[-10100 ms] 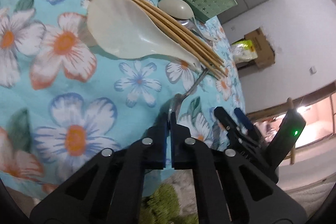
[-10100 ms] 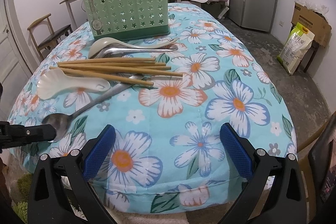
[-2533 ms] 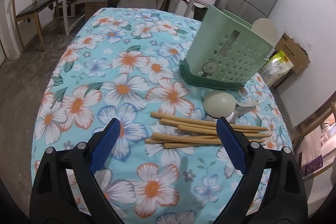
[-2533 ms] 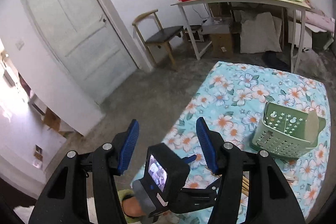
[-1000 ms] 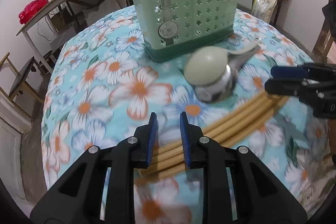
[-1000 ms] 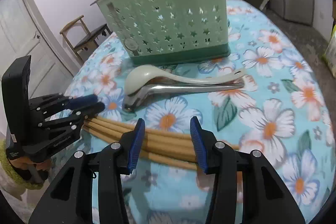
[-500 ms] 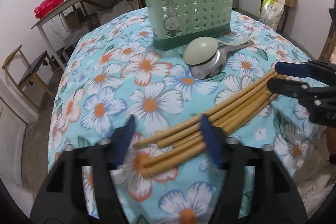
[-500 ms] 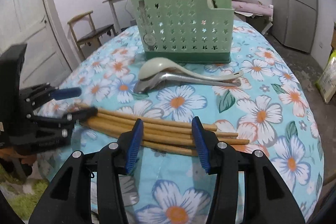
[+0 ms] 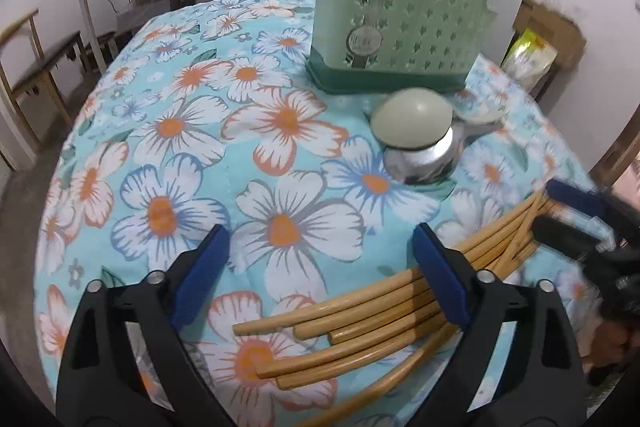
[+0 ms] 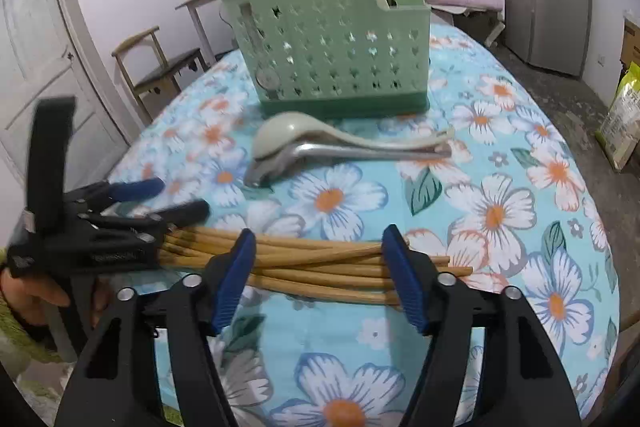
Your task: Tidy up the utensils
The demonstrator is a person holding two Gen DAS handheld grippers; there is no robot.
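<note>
Several wooden chopsticks [image 10: 320, 263] lie bundled on the near floral tablecloth [image 10: 500, 211], their left ends hidden behind the left gripper [image 9: 320, 267]. Both it and the right gripper [image 10: 320, 267] have just been opening, gripping nothing; the far green basket [image 10: 332, 47] is blurred.

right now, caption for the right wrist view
Open right tongs straddle the chopsticks before the green caddy.

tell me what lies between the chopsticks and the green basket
Two stacked spoons, pale one atop a metal one, lie between chopsticks and green basket; clearest in the right wrist view.
</note>
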